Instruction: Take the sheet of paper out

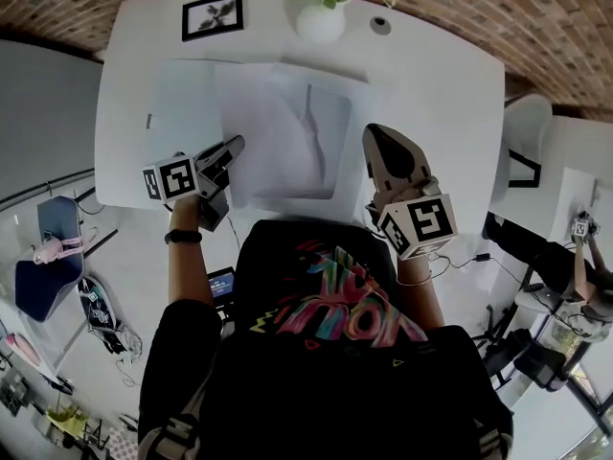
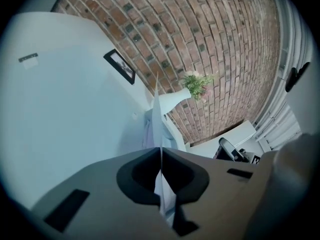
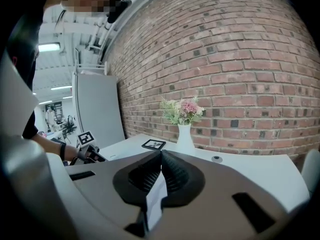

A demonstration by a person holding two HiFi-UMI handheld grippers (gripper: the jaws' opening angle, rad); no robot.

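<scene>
1. Now the sheet of paper point(image 1: 287, 142) spans from the left hand-held gripper point(image 1: 233, 148) to the right hand-held gripper point(image 1: 375, 134), over the white desk point(image 1: 431, 94).
2. Each has its jaws closed tight on an edge of it.
3. Beyond both jaw tips stand a flower vase point(image 1: 321, 17) and a picture frame point(image 1: 213, 16).

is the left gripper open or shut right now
Shut: in its own view the left gripper's jaws meet on the thin edge of the sheet of paper, which runs out between them.

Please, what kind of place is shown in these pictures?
Probably an office or studio workroom: a red brick wall, a large white table, a white vase of pink flowers and a small black picture frame.
</scene>
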